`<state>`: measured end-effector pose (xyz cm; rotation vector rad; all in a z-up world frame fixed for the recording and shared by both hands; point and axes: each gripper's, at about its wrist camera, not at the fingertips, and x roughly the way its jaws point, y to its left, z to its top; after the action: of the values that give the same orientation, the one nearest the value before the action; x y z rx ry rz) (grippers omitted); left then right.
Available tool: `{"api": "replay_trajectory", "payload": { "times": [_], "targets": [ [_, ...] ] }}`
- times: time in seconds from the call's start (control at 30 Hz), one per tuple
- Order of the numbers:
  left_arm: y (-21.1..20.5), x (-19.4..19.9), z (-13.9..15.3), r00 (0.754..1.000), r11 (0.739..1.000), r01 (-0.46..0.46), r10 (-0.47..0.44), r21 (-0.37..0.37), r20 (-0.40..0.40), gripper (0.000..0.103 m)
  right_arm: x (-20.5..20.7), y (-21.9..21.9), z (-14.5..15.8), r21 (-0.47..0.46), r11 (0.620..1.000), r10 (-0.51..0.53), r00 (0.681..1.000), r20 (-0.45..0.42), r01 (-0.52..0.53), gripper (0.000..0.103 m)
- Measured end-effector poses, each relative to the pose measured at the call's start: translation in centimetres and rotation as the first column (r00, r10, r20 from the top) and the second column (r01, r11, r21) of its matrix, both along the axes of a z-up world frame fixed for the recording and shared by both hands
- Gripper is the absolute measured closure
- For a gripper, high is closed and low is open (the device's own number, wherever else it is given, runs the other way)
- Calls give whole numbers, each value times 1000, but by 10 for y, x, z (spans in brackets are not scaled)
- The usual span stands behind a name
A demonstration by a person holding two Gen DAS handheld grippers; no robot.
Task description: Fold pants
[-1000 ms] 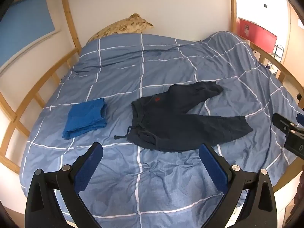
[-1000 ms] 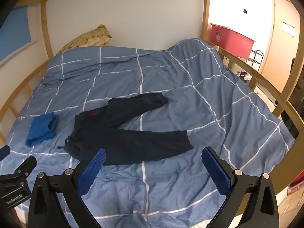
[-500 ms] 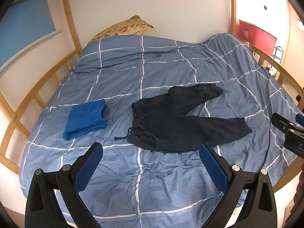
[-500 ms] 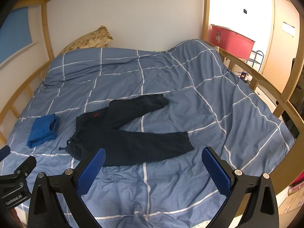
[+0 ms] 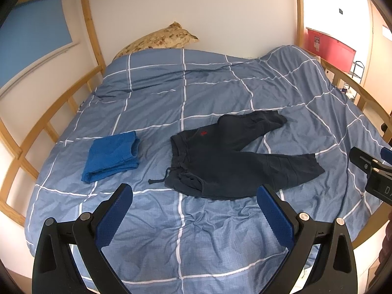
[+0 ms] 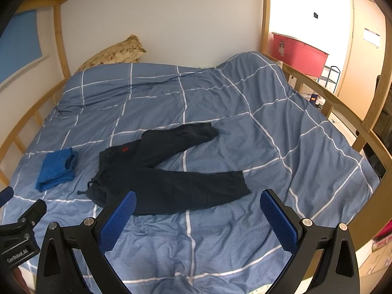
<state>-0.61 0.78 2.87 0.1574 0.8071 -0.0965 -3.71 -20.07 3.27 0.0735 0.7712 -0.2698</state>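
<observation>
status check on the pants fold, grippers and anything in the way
Left gripper and right gripper open, empty, above the bed's near edge. Dark pants spread unfolded on the duvet, legs splayed. Folded blue cloth beside the waistband, not touching.

wooden bunk bed (image 5: 56,105) | white wall (image 6: 171,19) | checked duvet (image 5: 208,80)

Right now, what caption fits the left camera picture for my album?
Open left gripper above unfolded navy pants beside a folded blue cloth.
</observation>
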Motion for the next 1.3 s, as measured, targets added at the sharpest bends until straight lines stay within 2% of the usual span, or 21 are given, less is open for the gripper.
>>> {"api": "replay_trajectory", "payload": {
  "times": [0.97,1.3],
  "targets": [
    [0,-2,-2,1000,1000,0,0,0,3,0,-2,0,0,1,1000,0,1000,7,0,1],
    [1,0,7,1000,1000,1,-1,-2,23,0,-3,0,0,1,1000,1,1000,7,-1,1]
  ]
}}
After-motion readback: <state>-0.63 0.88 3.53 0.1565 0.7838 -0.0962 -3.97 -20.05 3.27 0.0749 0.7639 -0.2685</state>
